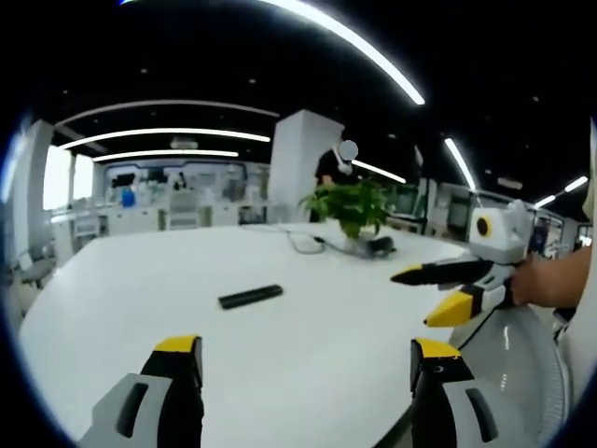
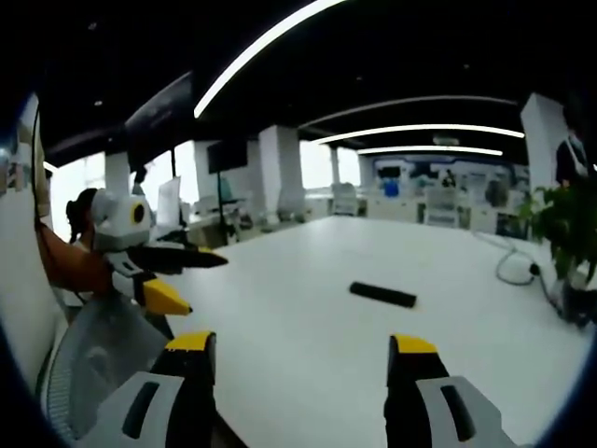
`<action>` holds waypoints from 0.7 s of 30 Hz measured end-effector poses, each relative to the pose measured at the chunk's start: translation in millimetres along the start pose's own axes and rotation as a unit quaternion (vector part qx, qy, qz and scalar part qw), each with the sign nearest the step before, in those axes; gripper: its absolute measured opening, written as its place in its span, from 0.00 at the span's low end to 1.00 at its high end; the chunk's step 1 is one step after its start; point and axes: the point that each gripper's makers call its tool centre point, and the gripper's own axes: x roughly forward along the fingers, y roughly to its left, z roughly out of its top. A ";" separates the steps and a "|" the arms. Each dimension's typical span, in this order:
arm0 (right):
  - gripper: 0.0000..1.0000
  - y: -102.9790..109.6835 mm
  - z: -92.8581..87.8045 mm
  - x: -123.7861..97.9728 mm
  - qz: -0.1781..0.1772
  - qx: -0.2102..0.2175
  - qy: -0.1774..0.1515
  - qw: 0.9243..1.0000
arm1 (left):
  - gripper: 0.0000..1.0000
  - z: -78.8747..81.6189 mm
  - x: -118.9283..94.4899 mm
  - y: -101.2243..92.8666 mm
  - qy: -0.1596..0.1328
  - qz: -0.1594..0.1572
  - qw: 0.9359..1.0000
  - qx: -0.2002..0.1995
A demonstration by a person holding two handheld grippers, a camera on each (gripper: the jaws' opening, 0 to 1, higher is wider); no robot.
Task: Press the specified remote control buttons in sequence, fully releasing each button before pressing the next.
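The remote control (image 1: pixel 250 297) is lying flat on the white table (image 1: pixel 308 364), well apart from both grippers and with bare tabletop all around it. It is serving here as the landmark.

Left gripper view: the left gripper (image 1: pixel 306 359) is hanging near the table's edge, its two yellow-tipped jaws standing wide apart and gripping nothing. The remote is lying ahead of it and a little to its left, with its long axis running across the jaws' line of sight, the right end tilting slightly away. Beyond the remote a potted plant (image 1: pixel 353 207) and a looping cable (image 1: pixel 303 243) are sitting on the far side of the table. The right gripper (image 1: pixel 437 291) is entering from the right, beside the remote's right end but well clear of it, carried by a hand (image 1: pixel 536 282); its jaws are standing parted and bare.

Right gripper view: the right gripper (image 2: pixel 300 359) is facing the remote control (image 2: pixel 382 295) from the near edge of the white table (image 2: pixel 280 327), the remote lying ahead and somewhat to the right, again broadside. The left gripper (image 2: pixel 177 278) is showing well to the remote's left.

Judgement: neither gripper is clearly nearer, and no button is being touched. The buttons themselves are too small to make out. Either gripper must travel forward and descend onto the remote's upper face.
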 end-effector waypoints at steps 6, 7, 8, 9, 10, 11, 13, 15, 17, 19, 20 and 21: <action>0.73 0.1 0.0 -0.7 -0.001 0.000 -0.001 1.000 | 0.95 0.1 -0.4 0.1 -0.001 0.000 1.000 -0.002; 0.73 0.1 -0.2 -0.7 -0.001 -0.001 0.000 1.000 | 0.95 0.2 -0.4 0.1 -0.002 0.001 1.000 -0.002; 0.73 0.3 -0.1 -0.7 0.000 -0.001 -0.001 1.000 | 0.95 0.2 -0.5 0.3 -0.002 0.001 1.000 -0.002; 0.73 0.6 -0.2 -0.7 0.000 -0.001 -0.001 1.000 | 0.95 0.4 -0.6 0.5 -0.003 0.001 1.000 -0.002; 0.73 0.6 -0.3 -0.7 0.000 -0.001 -0.001 1.000 | 0.95 0.1 -0.7 1.2 -0.003 0.001 1.000 -0.002; 0.73 0.8 -0.5 -0.8 0.000 -0.001 0.000 1.000 | 0.95 -0.2 -0.7 1.8 -0.003 0.001 1.000 -0.003; 0.73 0.7 0.5 -1.3 -0.002 -0.002 -0.003 1.000 | 0.95 -1.1 -0.8 2.1 -0.002 0.001 1.000 -0.002; 0.73 1.3 0.7 -1.4 -0.001 0.000 -0.004 1.000 | 0.95 -1.4 -0.8 2.0 -0.001 0.001 1.000 -0.001; 0.73 2.1 -0.1 -1.1 0.000 -0.001 -0.001 1.000 | 0.95 -1.6 -0.8 1.3 -0.001 0.001 1.000 -0.001; 0.73 3.0 -0.2 -0.9 0.002 -0.002 -0.001 1.000 | 0.95 -1.3 -0.6 0.4 0.000 0.001 1.000 -0.002; 0.73 3.1 -0.3 -0.9 0.002 -0.002 0.000 1.000 | 0.95 -1.4 -0.6 0.3 0.000 0.000 1.000 -0.002; 0.73 3.2 -0.5 -0.8 0.003 -0.001 0.000 1.000 | 0.95 -1.7 -0.4 0.0 0.001 -0.001 1.000 -0.002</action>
